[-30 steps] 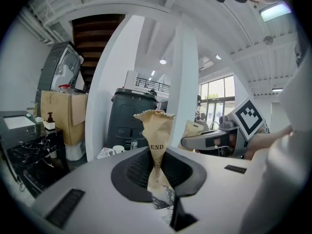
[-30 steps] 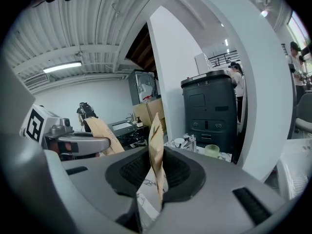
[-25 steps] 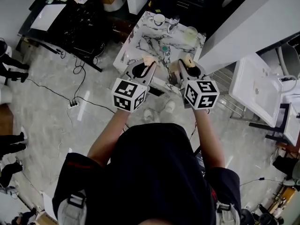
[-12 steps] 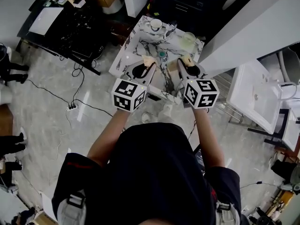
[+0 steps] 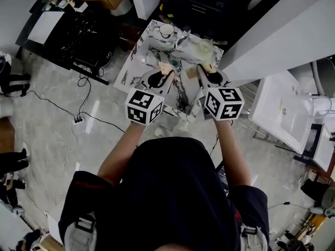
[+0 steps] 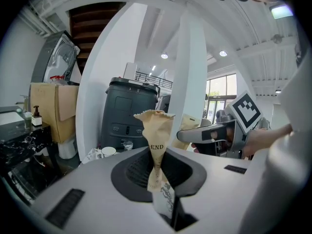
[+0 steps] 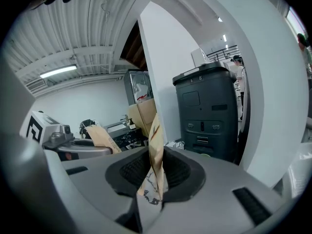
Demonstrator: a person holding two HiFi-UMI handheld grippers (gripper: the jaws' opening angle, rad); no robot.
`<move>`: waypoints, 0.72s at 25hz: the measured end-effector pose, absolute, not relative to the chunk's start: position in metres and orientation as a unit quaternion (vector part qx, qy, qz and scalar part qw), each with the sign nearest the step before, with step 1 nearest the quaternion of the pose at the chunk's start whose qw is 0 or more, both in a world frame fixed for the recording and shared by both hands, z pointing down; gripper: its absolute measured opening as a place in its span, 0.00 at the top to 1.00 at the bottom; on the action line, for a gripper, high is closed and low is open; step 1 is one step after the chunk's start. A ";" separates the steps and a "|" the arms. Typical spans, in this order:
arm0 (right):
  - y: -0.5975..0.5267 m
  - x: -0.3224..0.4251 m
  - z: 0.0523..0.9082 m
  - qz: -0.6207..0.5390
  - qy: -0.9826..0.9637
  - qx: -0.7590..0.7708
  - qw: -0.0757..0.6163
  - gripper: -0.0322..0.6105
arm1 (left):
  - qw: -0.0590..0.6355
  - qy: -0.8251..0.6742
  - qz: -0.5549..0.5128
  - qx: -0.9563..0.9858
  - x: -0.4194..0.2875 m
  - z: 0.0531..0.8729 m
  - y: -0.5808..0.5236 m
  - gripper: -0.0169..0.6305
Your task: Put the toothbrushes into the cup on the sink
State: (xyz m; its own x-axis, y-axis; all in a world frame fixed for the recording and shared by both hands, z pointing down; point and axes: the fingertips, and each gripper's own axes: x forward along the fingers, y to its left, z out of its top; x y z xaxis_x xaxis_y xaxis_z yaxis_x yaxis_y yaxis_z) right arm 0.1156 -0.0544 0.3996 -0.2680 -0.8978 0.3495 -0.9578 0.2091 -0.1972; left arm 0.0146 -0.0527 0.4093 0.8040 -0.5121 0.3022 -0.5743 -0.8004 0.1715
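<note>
I hold one brown-paper-wrapped toothbrush in each gripper. My left gripper (image 5: 165,73) is shut on a packet (image 6: 156,145) that stands upright from its jaws, the crimped end up. Pinched edge-on in my right gripper (image 5: 208,72) is a second packet (image 7: 155,155). In the head view both packet tips (image 5: 165,67) (image 5: 209,66) hover over the near part of the marble sink top (image 5: 137,56). A white cup (image 5: 166,30) stands at the sink's far edge and a clear glass (image 5: 205,46) at its far right. From each gripper view I see the other gripper (image 6: 219,135) (image 7: 63,140).
A faucet (image 5: 183,35) rises between the cup and the glass. Behind the sink stands a dark bin (image 6: 129,111), with a cardboard box (image 6: 51,111) to its left. A white washbasin (image 5: 282,111) is at the right. Cables and a power strip (image 5: 78,120) lie on the floor at left.
The sink top has slid up and to the left in the head view. Both grippers keep their places in the picture and their hold on the packets.
</note>
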 end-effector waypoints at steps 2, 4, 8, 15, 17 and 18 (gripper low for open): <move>-0.060 0.123 0.402 0.191 -0.773 0.599 0.081 0.81 | 0.130 -0.289 0.123 0.941 0.023 0.412 -0.057 0.90; -0.065 0.130 0.404 0.193 -0.774 0.598 0.081 0.81 | 0.132 -0.289 0.125 0.940 0.031 0.414 -0.061 0.90; -0.075 0.143 0.409 0.197 -0.775 0.595 0.084 0.81 | 0.137 -0.290 0.129 0.938 0.045 0.421 -0.068 0.90; -0.096 0.164 0.421 0.205 -0.779 0.586 0.090 0.81 | 0.145 -0.298 0.134 0.934 0.068 0.431 -0.087 0.90; -0.101 0.170 0.425 0.210 -0.778 0.585 0.090 0.81 | 0.148 -0.299 0.137 0.933 0.074 0.435 -0.092 0.90; -0.104 0.173 0.427 0.213 -0.778 0.584 0.089 0.81 | 0.151 -0.299 0.139 0.932 0.076 0.438 -0.094 0.90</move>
